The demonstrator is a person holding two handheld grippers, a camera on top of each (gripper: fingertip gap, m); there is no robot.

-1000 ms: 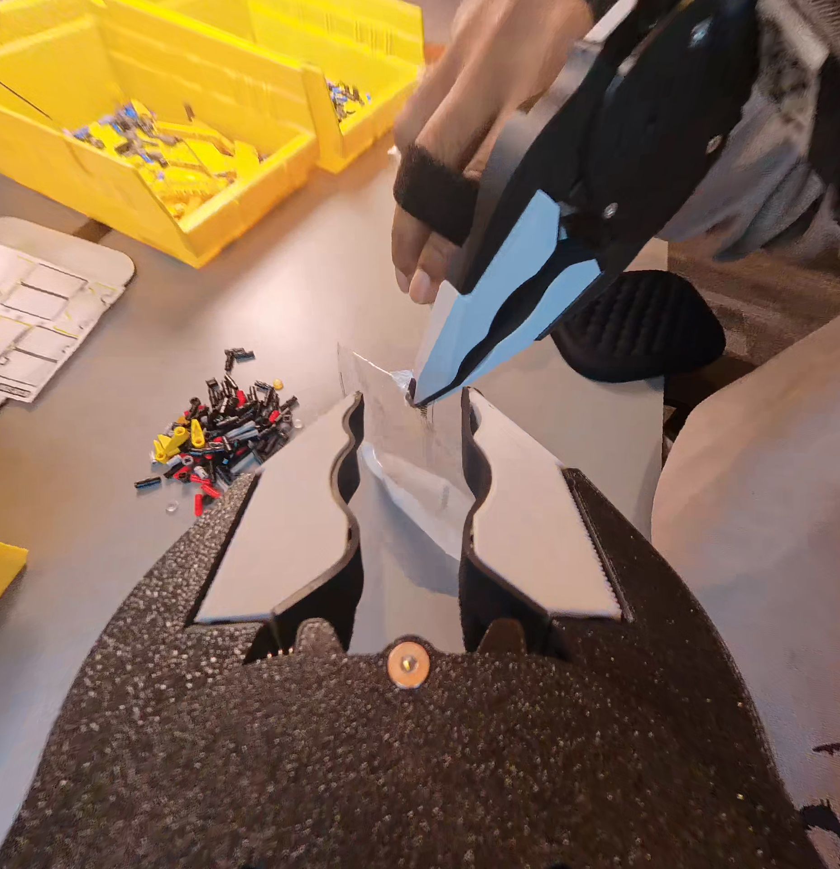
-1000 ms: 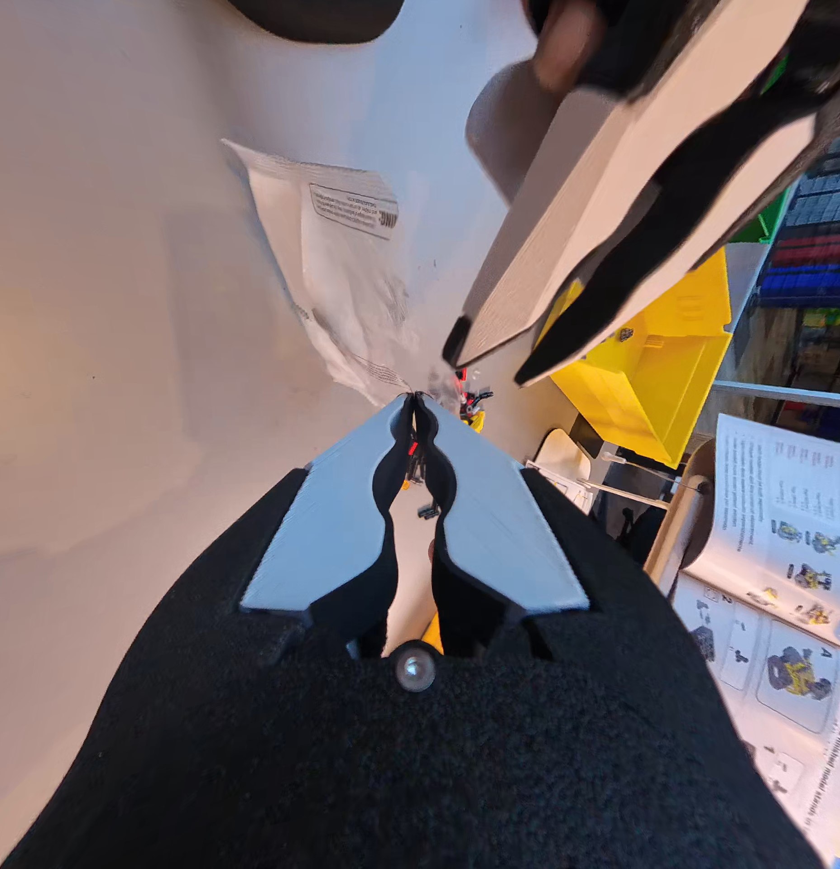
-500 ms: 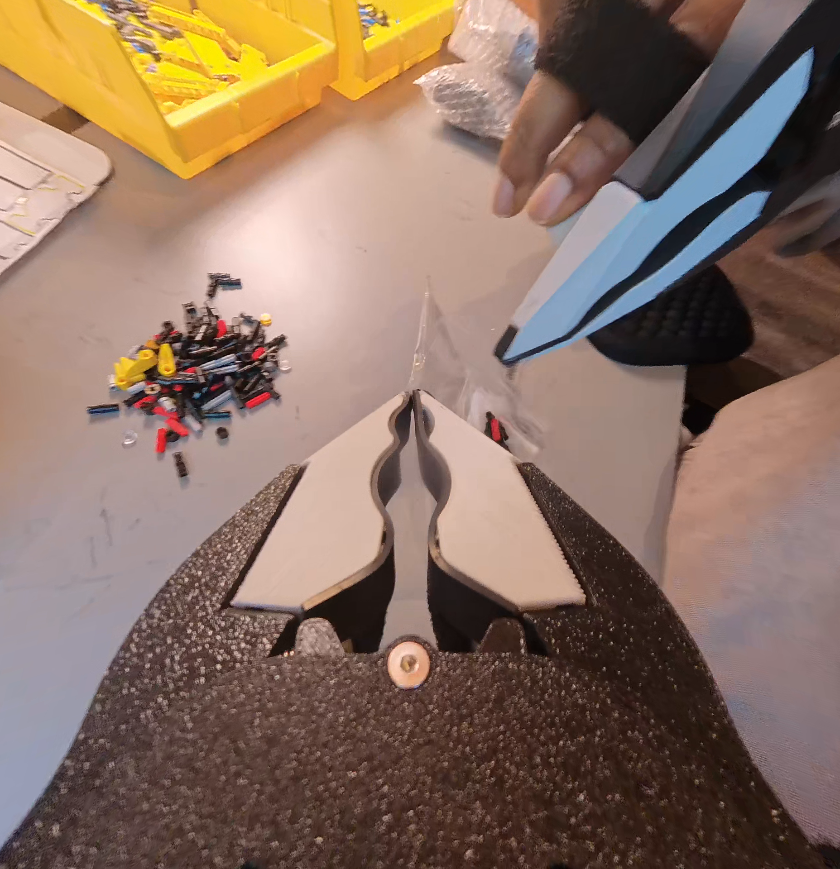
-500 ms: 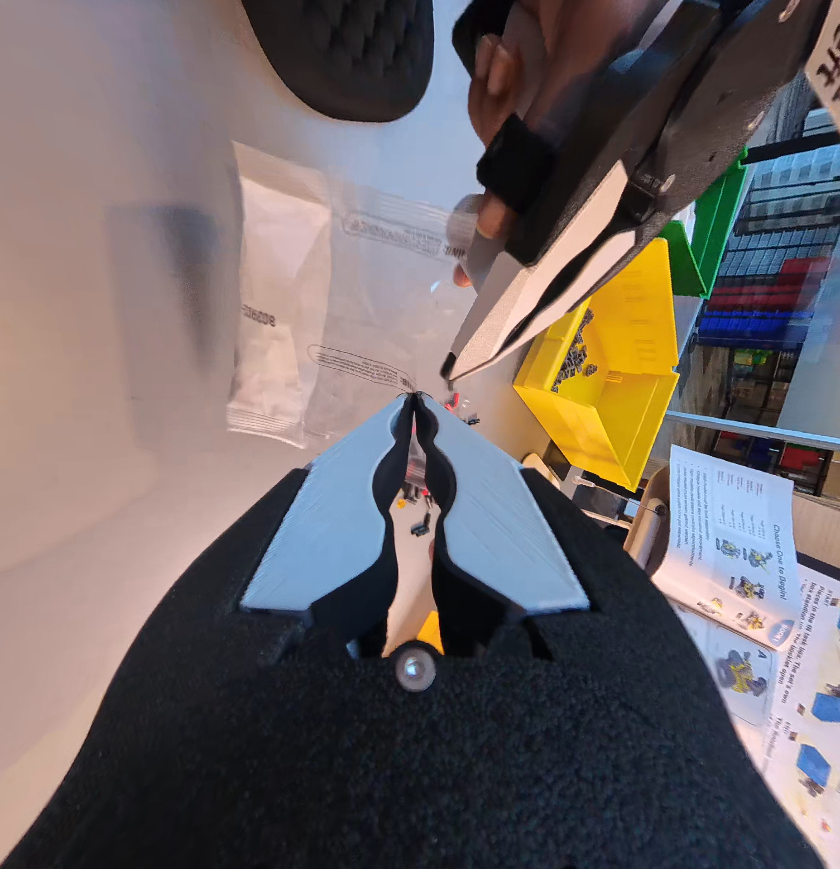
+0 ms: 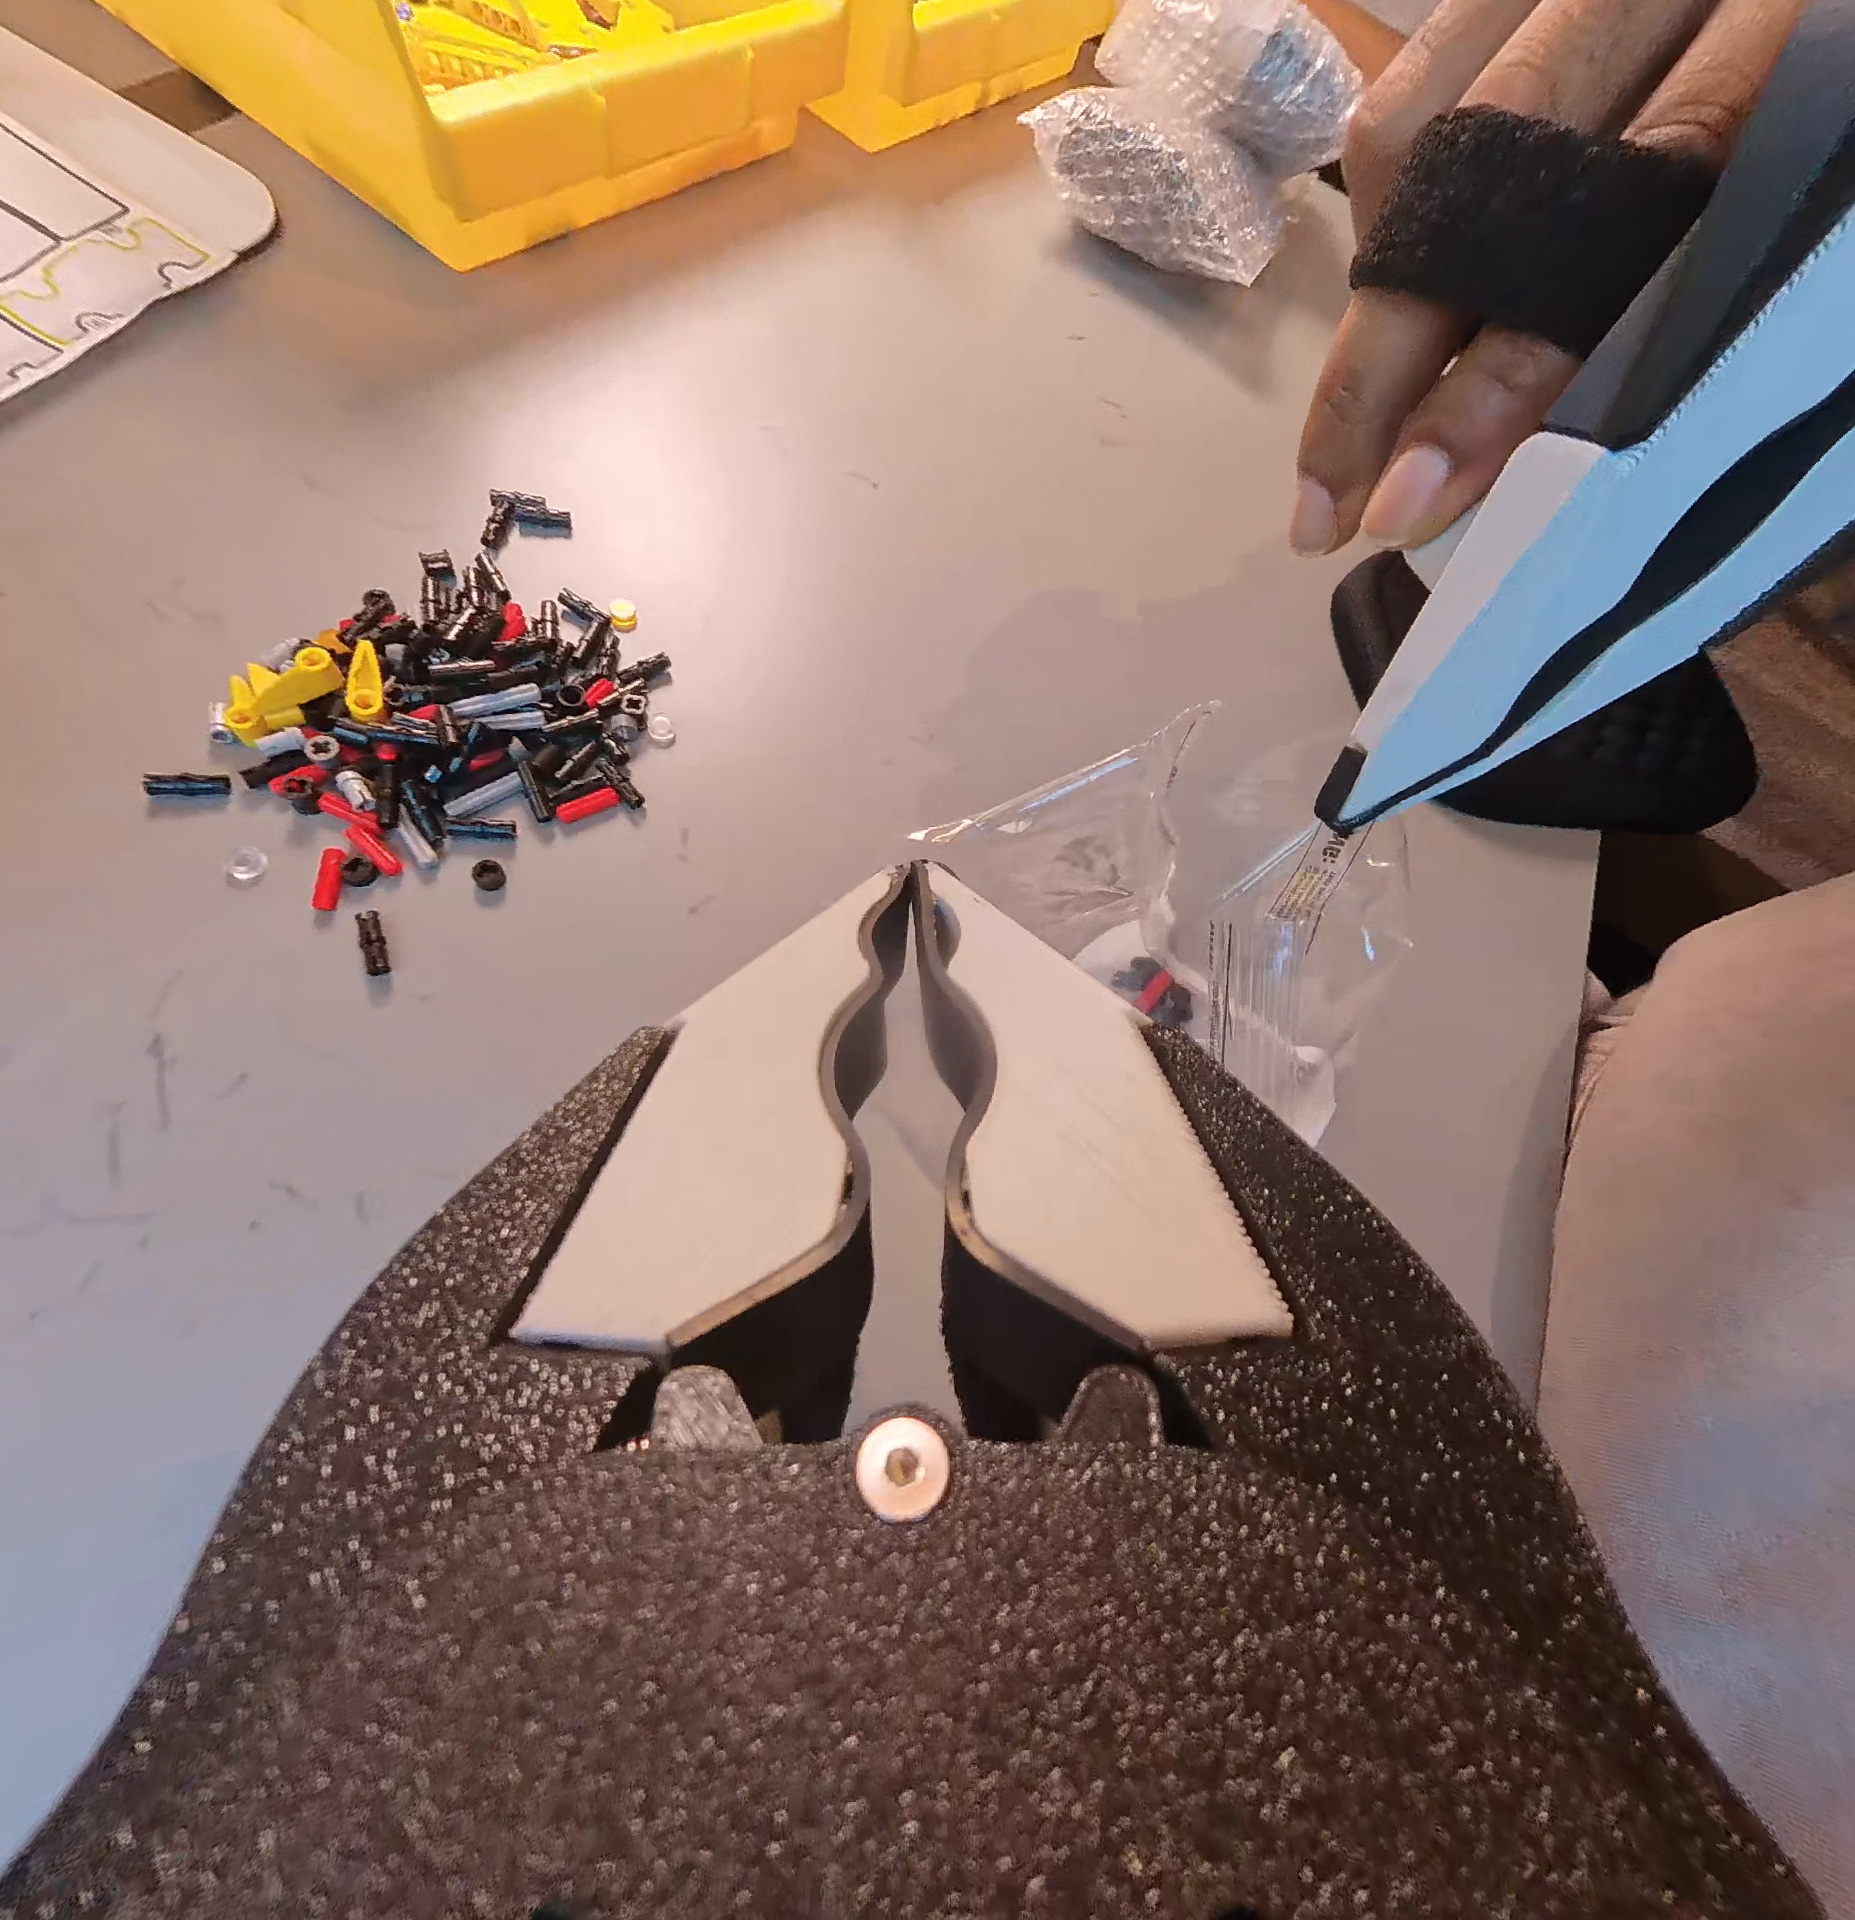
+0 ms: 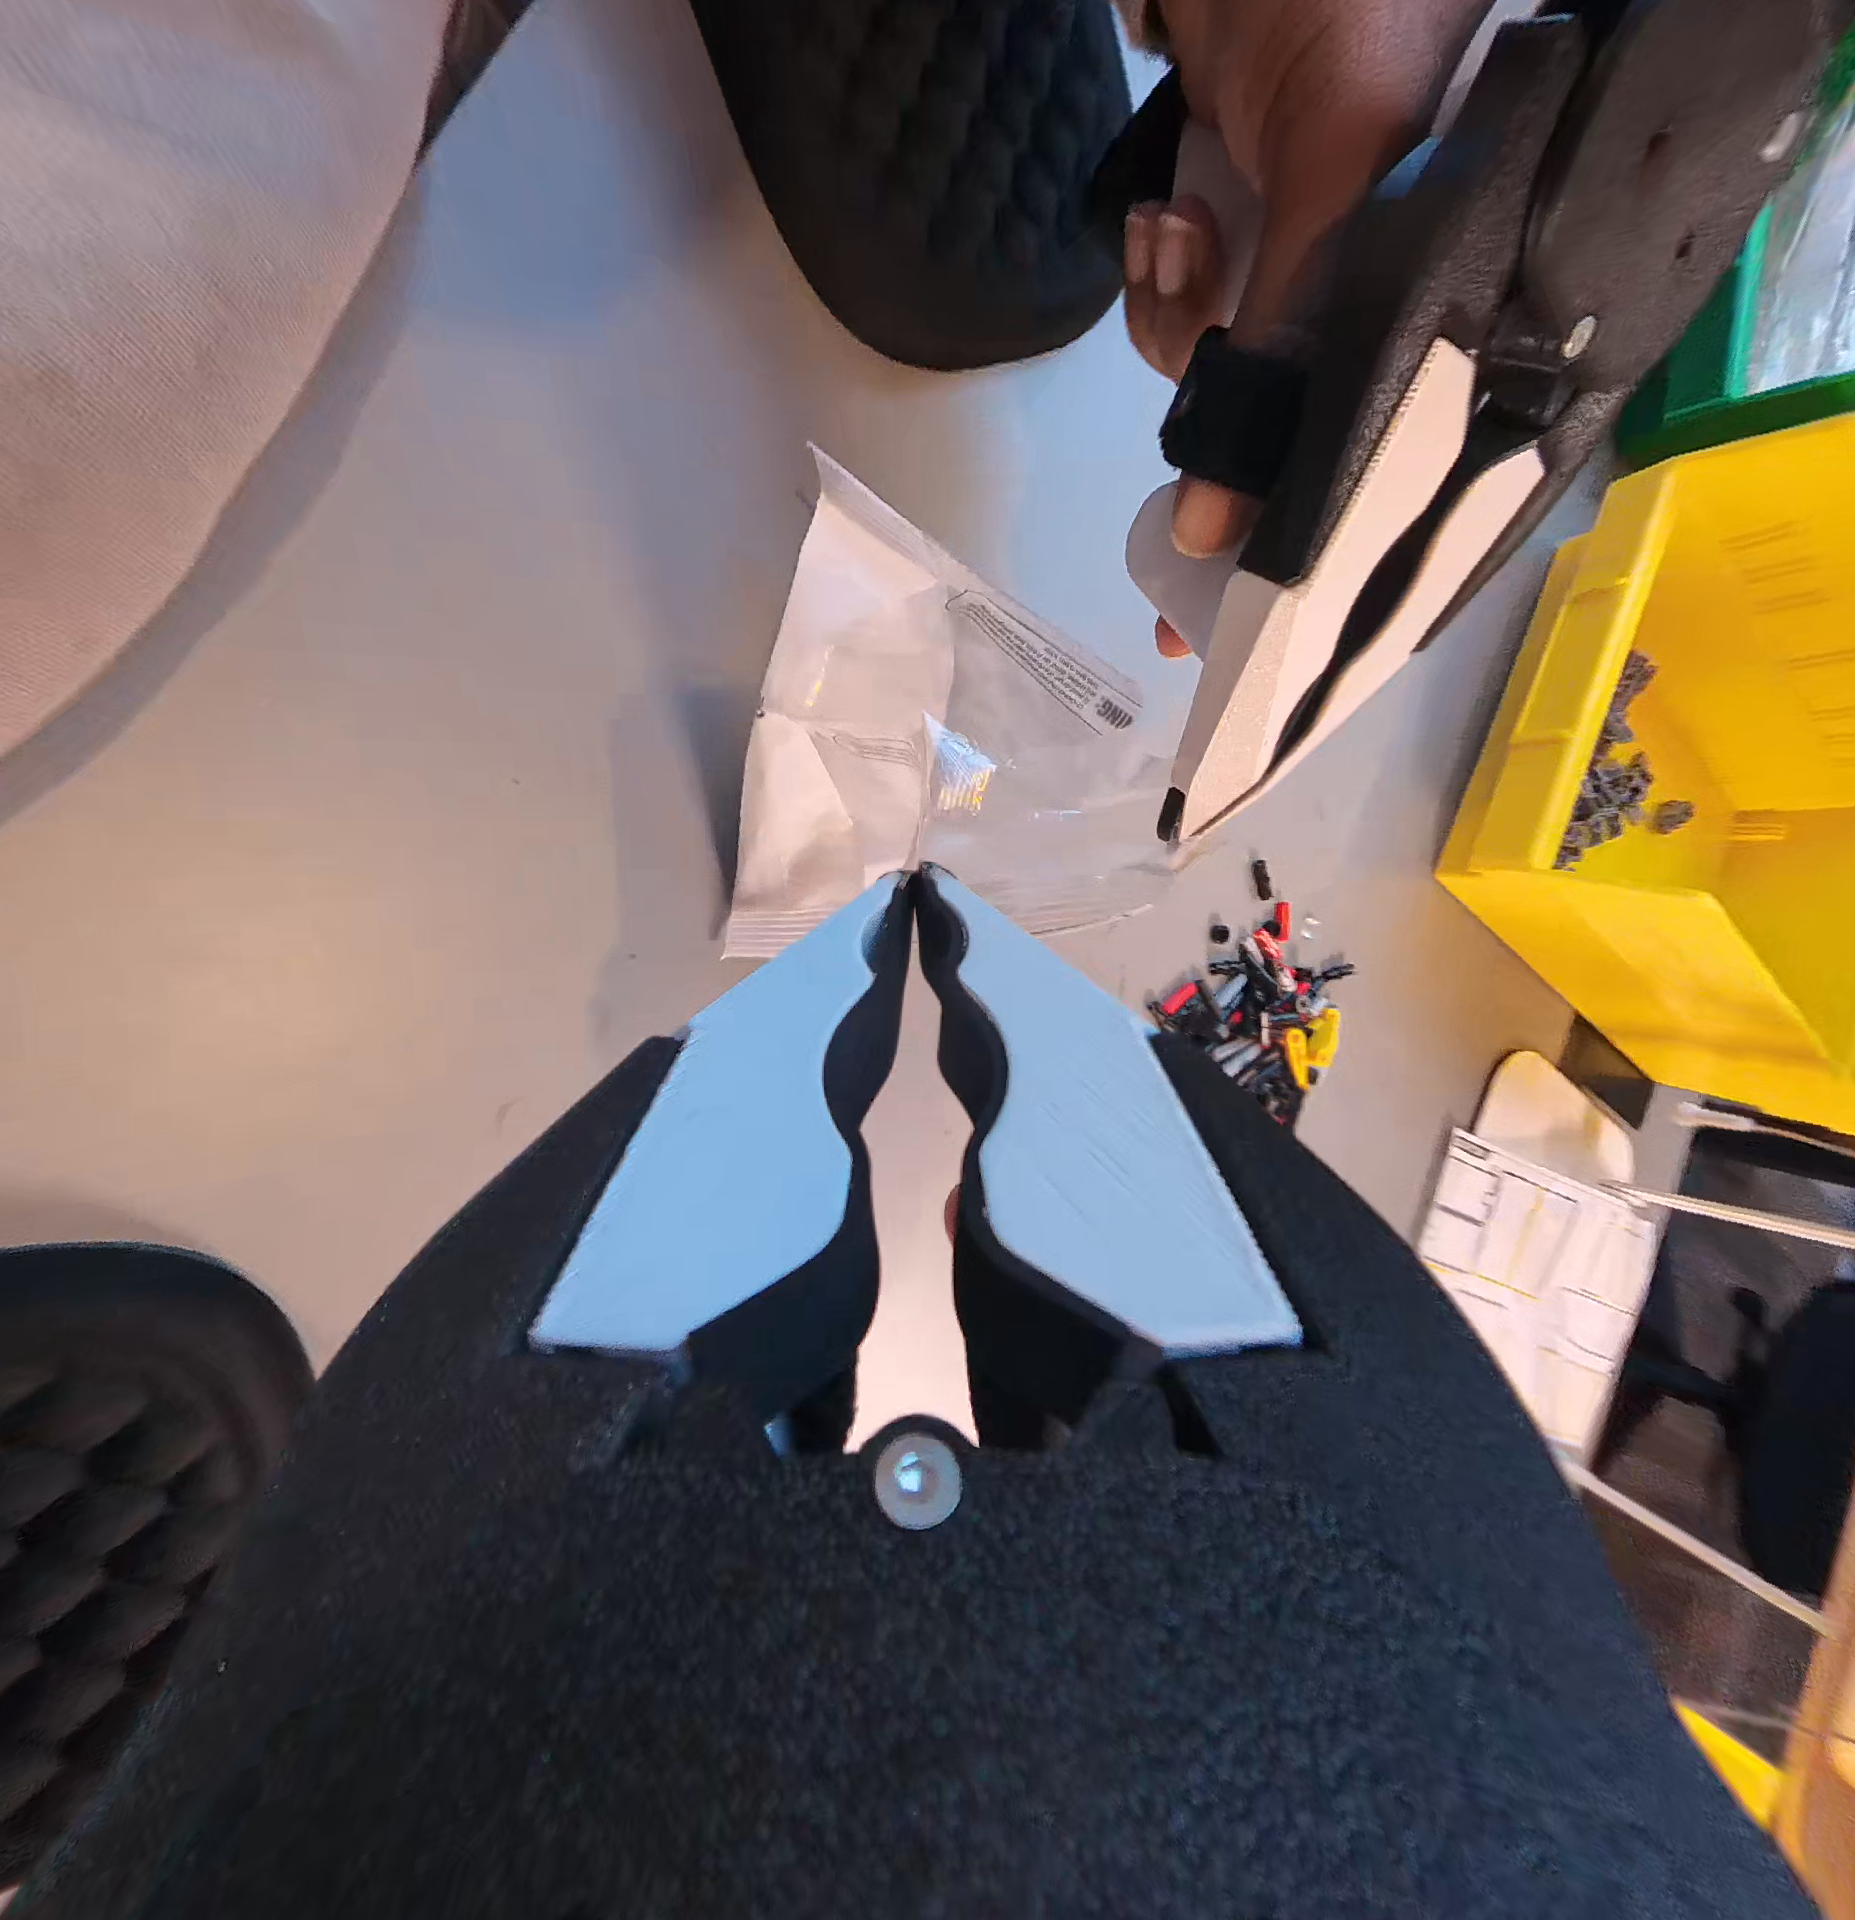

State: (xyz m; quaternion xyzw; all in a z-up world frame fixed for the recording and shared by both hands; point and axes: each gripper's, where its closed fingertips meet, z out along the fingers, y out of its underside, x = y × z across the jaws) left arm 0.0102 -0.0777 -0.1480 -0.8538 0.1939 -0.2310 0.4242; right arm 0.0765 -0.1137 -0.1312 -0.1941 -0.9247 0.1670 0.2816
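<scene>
clear crinkled plastic bag with a few small pieces left inside hangs stretched above the grey surface, likely to hold it taut. left hand-held gripper is clamped on one corner, right hand-held gripper pinched on the opposite printed edge. loose pile of black, red and yellow plastic pieces lies near; yellow plastic bins sit beyond.

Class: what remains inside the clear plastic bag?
Nearly empty: the clear plastic bag holds a few black and red pieces; most lie in the pile.
</scene>
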